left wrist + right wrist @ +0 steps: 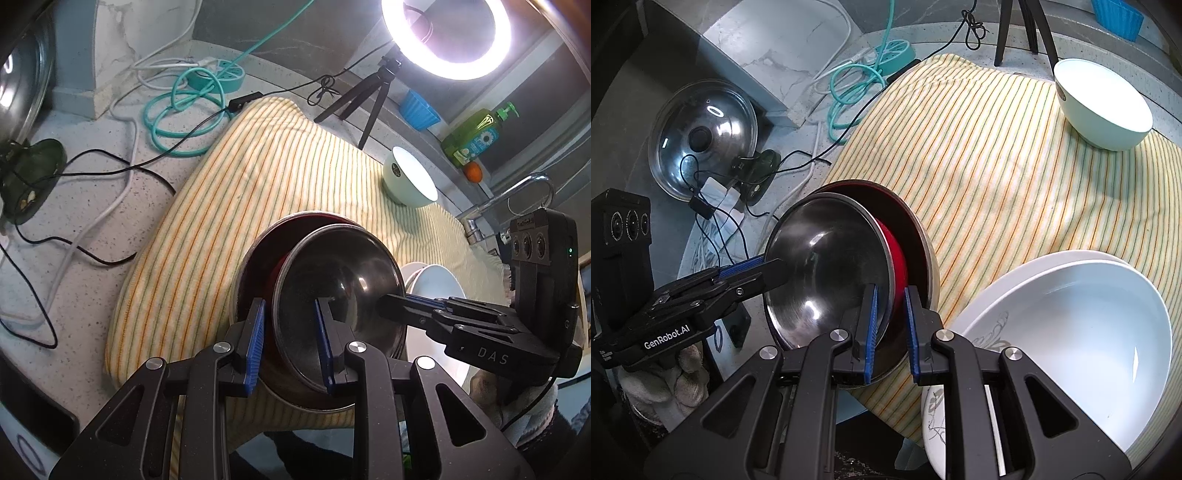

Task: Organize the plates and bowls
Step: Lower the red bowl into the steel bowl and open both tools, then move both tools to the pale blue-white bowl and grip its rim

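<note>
A steel bowl [338, 291] is tilted on edge, nested against a red bowl [898, 260] that sits inside a larger steel bowl [925, 243], all on the striped cloth [229, 206]. A pale green bowl [408, 177], white inside, stands upright at the cloth's far side, well apart. Near the stack, a deep white dish [1082, 328] rests in a shallower white plate [993, 295] with grey leaf markings.
</note>
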Demonstrator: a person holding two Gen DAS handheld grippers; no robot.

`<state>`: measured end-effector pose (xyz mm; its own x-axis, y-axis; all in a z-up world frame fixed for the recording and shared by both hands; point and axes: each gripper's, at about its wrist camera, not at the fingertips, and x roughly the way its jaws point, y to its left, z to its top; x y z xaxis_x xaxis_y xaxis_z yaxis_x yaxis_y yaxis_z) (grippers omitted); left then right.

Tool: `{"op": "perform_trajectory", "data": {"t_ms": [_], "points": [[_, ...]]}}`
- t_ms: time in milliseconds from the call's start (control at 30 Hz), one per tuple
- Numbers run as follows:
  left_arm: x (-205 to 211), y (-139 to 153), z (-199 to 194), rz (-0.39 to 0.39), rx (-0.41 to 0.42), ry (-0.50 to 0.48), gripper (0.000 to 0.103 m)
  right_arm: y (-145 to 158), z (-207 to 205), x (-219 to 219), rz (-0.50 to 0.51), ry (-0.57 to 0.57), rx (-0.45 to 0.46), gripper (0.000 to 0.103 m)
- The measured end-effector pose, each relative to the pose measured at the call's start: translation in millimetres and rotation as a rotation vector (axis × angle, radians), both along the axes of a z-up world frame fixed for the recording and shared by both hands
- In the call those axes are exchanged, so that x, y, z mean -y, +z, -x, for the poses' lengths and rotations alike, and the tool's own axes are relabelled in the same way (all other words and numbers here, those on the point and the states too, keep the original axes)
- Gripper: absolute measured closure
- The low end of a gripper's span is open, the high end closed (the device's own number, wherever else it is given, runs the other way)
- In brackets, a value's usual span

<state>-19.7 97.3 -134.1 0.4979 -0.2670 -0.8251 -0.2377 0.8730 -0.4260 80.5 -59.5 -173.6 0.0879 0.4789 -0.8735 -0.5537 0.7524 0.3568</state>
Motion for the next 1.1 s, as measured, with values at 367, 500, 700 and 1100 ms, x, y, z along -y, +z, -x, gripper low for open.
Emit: {"op": "perform_trajectory", "data": {"t_ms": [367,500,700,1100], "points": [[0,-2,-1,-0.003,-0.013,0.006,0.08,-1,0,-3,0.026,0.02,0.012,0.086],[0,0,-1,-0.008,-0.004,0.004,0.08,1,1,-5,0.014,0.02,0.013,0.072],[0,3,-1,-0.022,0.005,0.002,0.08,3,5,-8,0.011,0.036,0.028,0.061],[7,19,1,-0.084,0.034,-0.006,0.063,31,9,8,-0.015,0.006,0.129,0.035]]}}
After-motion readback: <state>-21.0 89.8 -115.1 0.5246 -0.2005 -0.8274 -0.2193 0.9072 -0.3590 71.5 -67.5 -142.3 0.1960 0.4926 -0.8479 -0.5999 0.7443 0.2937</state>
